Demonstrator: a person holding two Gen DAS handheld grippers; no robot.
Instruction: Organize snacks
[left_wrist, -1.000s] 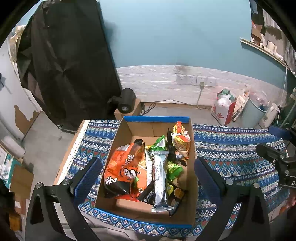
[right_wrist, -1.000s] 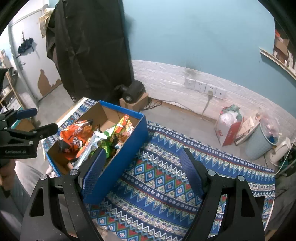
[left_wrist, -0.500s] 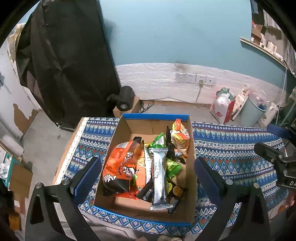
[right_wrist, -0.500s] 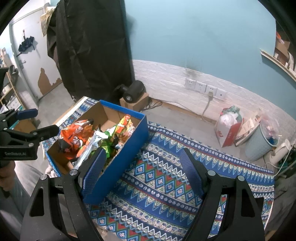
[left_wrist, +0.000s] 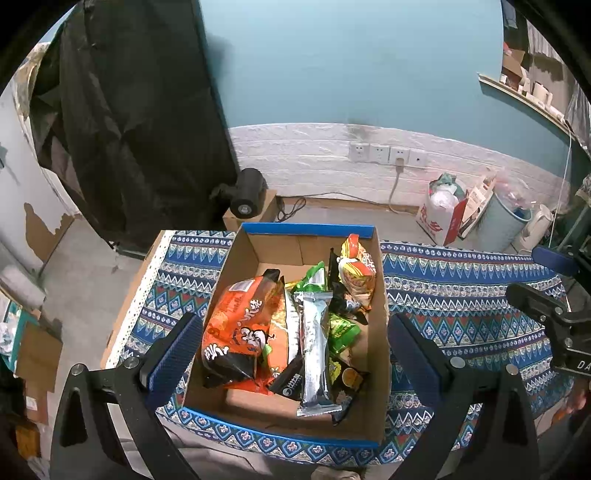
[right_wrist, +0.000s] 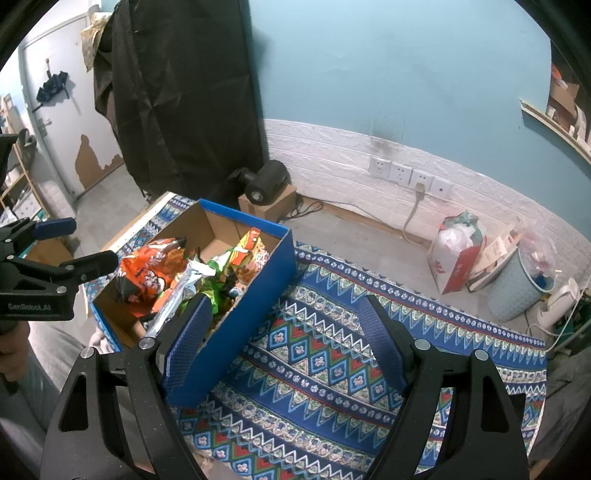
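Teal paint covers the wall ahead of me, with a band of white brick-pattern panelling (left_wrist: 314, 158) below it and a row of white wall sockets (left_wrist: 388, 153) set into that band. Below it sits my worktop, covered by a blue patterned cloth (right_wrist: 332, 354) of zigzags and diamonds.

On the cloth stands an open cardboard box with blue outer sides (left_wrist: 255, 258), towards the worktop's left end. It holds the snacks in a loose heap: a large orange crisp bag with white lettering (left_wrist: 236, 325) lies along the left side, a long silver foil packet (left_wrist: 314, 347) lies lengthwise beside it in the middle, green packets (left_wrist: 341, 328) are tucked to the right of the silver one, and a yellow-and-red packet (left_wrist: 356, 273) leans against the box's right wall near the far end.

My left tool (left_wrist: 291, 354) hangs above the box with its blue-padded fingers spread wide, one to each side of the box, gripping nothing. My right tool (right_wrist: 284, 339) hangs to the right of the box, over bare cloth, its fingers also wide apart and empty; its left finger (right_wrist: 188, 339) overlaps the box's blue side wall in the right wrist view, and I cannot tell whether it touches.

A black hanging sheet (right_wrist: 177, 92) covers the wall at the left, and a pale blue bin (right_wrist: 517, 288) stands on the floor at the right.
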